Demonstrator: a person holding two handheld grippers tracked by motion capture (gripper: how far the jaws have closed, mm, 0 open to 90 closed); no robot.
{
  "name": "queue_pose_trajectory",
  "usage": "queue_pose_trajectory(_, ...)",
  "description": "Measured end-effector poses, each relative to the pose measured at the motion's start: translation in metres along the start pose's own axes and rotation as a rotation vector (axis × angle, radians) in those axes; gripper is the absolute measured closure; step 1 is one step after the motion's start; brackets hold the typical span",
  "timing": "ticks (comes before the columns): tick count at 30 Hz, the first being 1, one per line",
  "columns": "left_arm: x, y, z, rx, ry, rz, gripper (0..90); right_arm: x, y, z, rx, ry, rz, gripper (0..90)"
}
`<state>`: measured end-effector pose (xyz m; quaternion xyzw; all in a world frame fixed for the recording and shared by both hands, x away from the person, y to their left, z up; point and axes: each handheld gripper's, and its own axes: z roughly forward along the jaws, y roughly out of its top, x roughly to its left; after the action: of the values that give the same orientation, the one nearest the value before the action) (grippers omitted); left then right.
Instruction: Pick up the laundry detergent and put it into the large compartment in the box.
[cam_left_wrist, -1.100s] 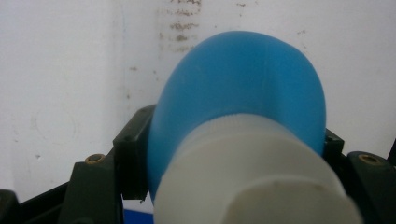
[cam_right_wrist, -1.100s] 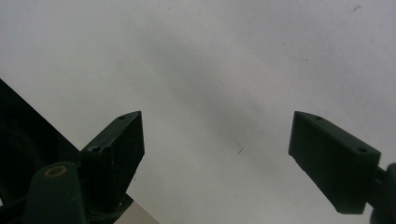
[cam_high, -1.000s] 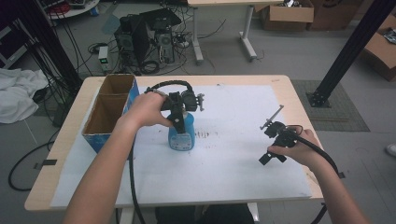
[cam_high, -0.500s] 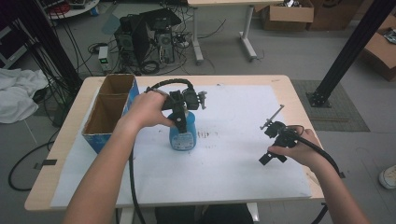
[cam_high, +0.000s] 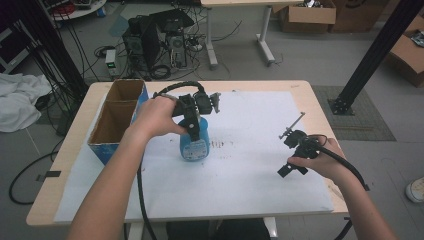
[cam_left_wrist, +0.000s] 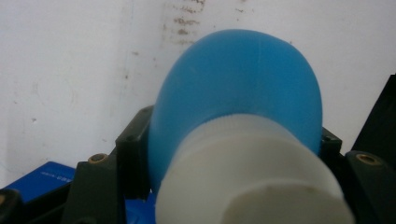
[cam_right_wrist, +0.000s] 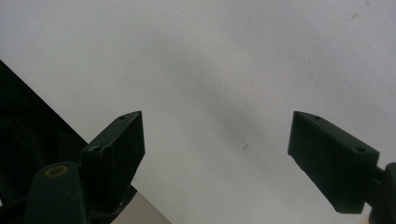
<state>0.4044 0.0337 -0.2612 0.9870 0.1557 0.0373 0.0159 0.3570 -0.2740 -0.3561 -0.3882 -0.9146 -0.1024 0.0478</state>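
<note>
A blue bottle (cam_high: 194, 146) with a white cap stands upright on the white paper sheet (cam_high: 240, 190), left of the table's middle. My left gripper (cam_high: 194, 132) comes down on it from above and is shut on its upper part. In the left gripper view the blue body (cam_left_wrist: 238, 79) and white cap (cam_left_wrist: 247, 168) sit between the two black jaws of my left gripper (cam_left_wrist: 231, 140), which press on both sides. My right gripper (cam_high: 287, 167) rests low at the right of the paper. Its jaws are open over bare paper (cam_right_wrist: 217, 140) with nothing between them.
An open cardboard box (cam_high: 117, 125) with blue outer walls and two compartments stands at the table's left edge, close to the left hand. Brown stains (cam_high: 220, 145) mark the paper just right of the bottle. A computer and cables lie on the floor beyond the table.
</note>
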Motion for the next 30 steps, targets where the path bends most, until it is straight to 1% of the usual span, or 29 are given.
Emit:
queue_pose_trajectory(1,0.000,0.000,-0.003,-0.001,0.000,-0.007,36.3,0.000,0.000,-0.001,-0.005,-0.001,-0.003,19.1)
queue_pose_trajectory(2,-0.001,0.000,-0.010,-0.008,0.001,-0.029,36.2,0.000,0.000,-0.003,-0.012,-0.003,0.001,19.2)
queue_pose_trajectory(3,-0.001,0.000,-0.010,-0.008,0.001,-0.029,36.3,0.000,0.000,-0.003,-0.012,-0.003,0.001,19.2)
queue_pose_trajectory(4,-0.001,0.000,-0.018,-0.016,0.006,-0.055,36.2,0.001,0.000,-0.004,-0.019,0.001,-0.003,19.2)
queue_pose_trajectory(5,-0.001,0.000,-0.018,-0.016,0.006,-0.055,36.3,0.001,0.000,-0.004,-0.019,0.001,-0.003,19.2)
queue_pose_trajectory(6,-0.001,-0.001,-0.026,-0.022,0.005,-0.086,36.3,0.001,0.000,-0.003,-0.016,-0.001,-0.008,19.1)
queue_pose_trajectory(7,-0.001,-0.001,-0.026,-0.022,0.005,-0.086,36.3,0.001,0.000,-0.003,-0.016,-0.001,-0.008,19.1)
queue_pose_trajectory(8,-0.001,-0.002,-0.036,-0.026,0.008,-0.111,36.3,0.001,0.001,-0.003,-0.012,-0.001,-0.007,19.1)
queue_pose_trajectory(9,-0.001,-0.002,-0.036,-0.026,0.008,-0.111,36.3,0.001,0.001,-0.003,-0.012,-0.001,-0.007,19.1)
queue_pose_trajectory(11,-0.002,-0.003,-0.045,-0.038,0.009,-0.151,36.3,0.002,0.000,-0.004,-0.014,0.000,-0.013,19.0)
queue_pose_trajectory(12,-0.002,-0.005,-0.052,-0.039,0.017,-0.179,36.3,0.002,0.000,-0.004,-0.013,0.000,-0.013,19.0)
queue_pose_trajectory(13,-0.002,-0.005,-0.052,-0.039,0.017,-0.179,36.4,0.002,0.000,-0.004,-0.013,0.000,-0.013,19.0)
queue_pose_trajectory(14,-0.001,-0.007,-0.061,-0.046,0.029,-0.221,36.4,0.001,0.000,-0.004,-0.016,-0.001,-0.015,19.0)
queue_pose_trajectory(15,-0.001,-0.007,-0.061,-0.046,0.029,-0.221,36.4,0.001,0.000,-0.004,-0.016,-0.001,-0.015,19.0)
queue_pose_trajectory(16,0.000,-0.008,-0.066,-0.055,0.037,-0.245,36.4,0.001,0.000,-0.005,-0.017,0.000,-0.018,19.0)
queue_pose_trajectory(17,0.000,-0.010,-0.070,-0.060,0.038,-0.273,36.4,0.001,0.000,-0.006,-0.020,-0.001,-0.017,19.0)
queue_pose_trajectory(18,0.002,-0.013,-0.079,-0.070,0.041,-0.320,36.5,0.001,0.000,-0.008,-0.025,0.001,-0.017,19.0)
queue_pose_trajectory(19,0.002,-0.013,-0.079,-0.070,0.041,-0.320,36.5,0.001,0.000,-0.008,-0.025,0.001,-0.017,19.0)
queue_pose_trajectory(20,0.005,-0.016,-0.088,-0.075,0.043,-0.358,36.5,0.001,0.001,-0.010,-0.031,-0.001,-0.020,19.0)
queue_pose_trajectory(21,0.005,-0.016,-0.088,-0.075,0.043,-0.358,36.5,0.001,0.001,-0.010,-0.031,-0.001,-0.020,19.0)
queue_pose_trajectory(23,0.006,-0.019,-0.095,-0.074,0.053,-0.391,36.6,0.002,0.002,-0.012,-0.032,-0.001,-0.018,19.0)
queue_pose_trajectory(24,0.009,-0.022,-0.101,-0.058,0.063,-0.429,36.6,0.003,0.003,-0.013,-0.036,-0.002,-0.021,19.0)
queue_pose_trajectory(26,0.013,-0.027,-0.108,-0.044,0.063,-0.485,36.6,0.004,0.003,-0.015,-0.041,-0.004,-0.022,19.0)
queue_pose_trajectory(27,0.013,-0.027,-0.108,-0.044,0.063,-0.485,36.6,0.004,0.003,-0.015,-0.041,-0.004,-0.022,19.0)
queue_pose_trajectory(28,0.016,-0.032,-0.115,-0.037,0.065,-0.546,36.6,0.004,0.003,-0.017,-0.038,-0.005,-0.020,19.0)
queue_pose_trajectory(29,0.016,-0.032,-0.115,-0.037,0.065,-0.546,36.6,0.004,0.003,-0.017,-0.038,-0.005,-0.020,19.0)
queue_pose_trajectory(30,0.020,-0.038,-0.123,-0.033,0.071,-0.600,36.6,0.004,0.002,-0.018,-0.042,-0.007,-0.025,19.0)
